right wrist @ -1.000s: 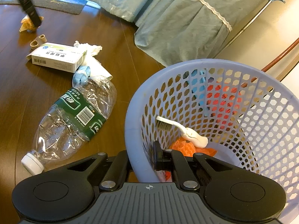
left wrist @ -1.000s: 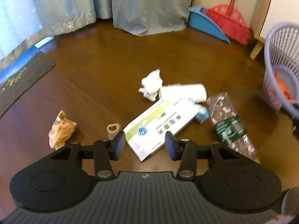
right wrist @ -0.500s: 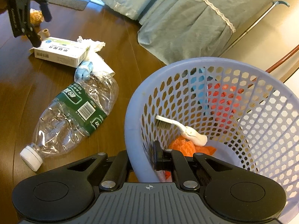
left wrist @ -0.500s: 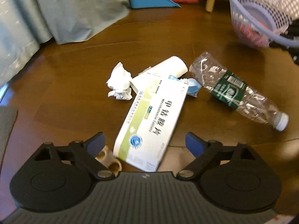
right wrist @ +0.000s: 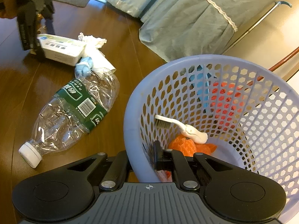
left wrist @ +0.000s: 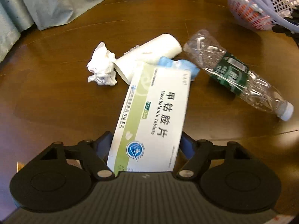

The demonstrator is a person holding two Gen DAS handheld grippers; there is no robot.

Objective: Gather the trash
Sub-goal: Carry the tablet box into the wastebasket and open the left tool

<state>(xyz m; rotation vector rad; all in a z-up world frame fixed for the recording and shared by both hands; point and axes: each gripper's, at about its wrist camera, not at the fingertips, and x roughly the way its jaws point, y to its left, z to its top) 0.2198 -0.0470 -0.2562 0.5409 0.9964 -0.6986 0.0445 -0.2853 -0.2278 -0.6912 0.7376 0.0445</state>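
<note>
Straddling the medicine box (left wrist: pixel 153 115), my left gripper (left wrist: pixel 146 145) has one blue pad on each long side of it; the jaws have just been closing in around the box, and whether the pads already press on the cardboard I cannot tell. The box lies flat on the wooden floor (left wrist: pixel 56 102), its far end resting against a white paper tube (left wrist: pixel 149 56) and a crumpled blue scrap (left wrist: pixel 179 67). Just left of the tube sits a crumpled white tissue (left wrist: pixel 101 67). To the right, a crushed plastic bottle (left wrist: pixel 235 78) with a green label lies on its side, white cap pointing toward the right edge of the view.

From my right wrist camera, I see the right gripper (right wrist: pixel 142 160) clamped on the near rim of the lavender basket (right wrist: pixel 134 112), one finger outside the wall, the other inside. The basket is tipped toward the litter. Inside it rest a white brush (right wrist: pixel 179 127) and some orange scraps (right wrist: pixel 186 145). The same bottle (right wrist: pixel 71 115) lies just left of the basket. Farther off, the left gripper (right wrist: pixel 35 35) stands over the medicine box (right wrist: pixel 61 50), beside a blue-grey curtain (right wrist: pixel 183 18).
</note>
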